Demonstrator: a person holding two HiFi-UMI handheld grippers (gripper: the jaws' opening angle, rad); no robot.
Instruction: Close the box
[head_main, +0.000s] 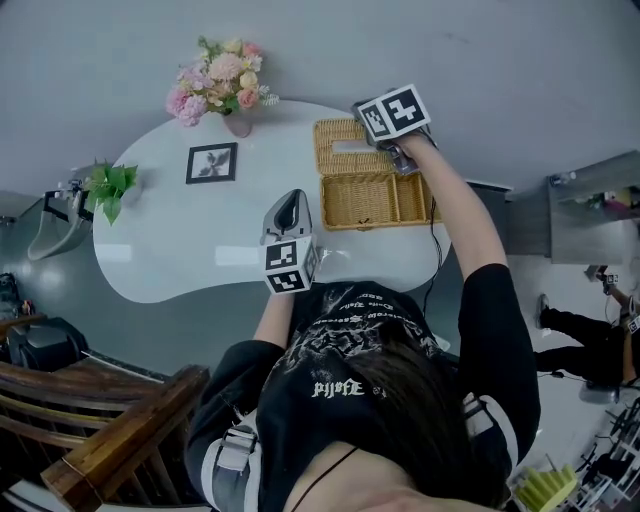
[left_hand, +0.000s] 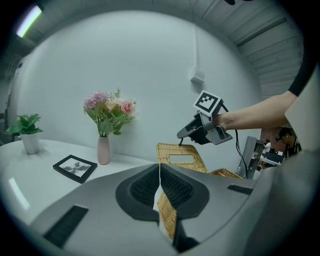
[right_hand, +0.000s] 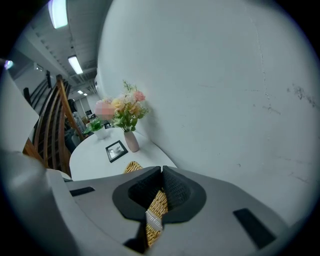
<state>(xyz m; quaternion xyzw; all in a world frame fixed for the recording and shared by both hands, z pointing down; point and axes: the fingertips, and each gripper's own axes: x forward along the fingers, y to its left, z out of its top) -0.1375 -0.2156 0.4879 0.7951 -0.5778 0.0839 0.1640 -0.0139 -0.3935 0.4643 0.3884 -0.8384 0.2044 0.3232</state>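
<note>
Far to my left on the white counter (head_main: 180, 262) stands a small green plant (head_main: 108, 185) in a pale pot. Next comes a black picture frame (head_main: 211, 162), lying flat with a light print in it that is too small to make out. Just beyond the frame, close to the wall, a pink vase (head_main: 238, 124) holds pink and cream flowers (head_main: 220, 80). My left gripper (head_main: 287, 207) hangs over the near middle of the counter with its jaws pressed together and nothing between them. It is apart from the box, and its marker cube (head_main: 290, 266) shows only black-and-white squares, no letters. To its right sits the wicker box (head_main: 372, 200), open, its two compartments bare. Its lid (head_main: 345, 148), which has a rectangular slot in it, is swung up on the wall side and stands at a slant. My right gripper (head_main: 400, 158) is at the lid's free edge, jaws nearly together and pinching the wicker rim. In the right gripper view a woven strip runs up between the dark pads. The white print on my black shirt (head_main: 330, 385) is upside down here and I cannot read it.
</note>
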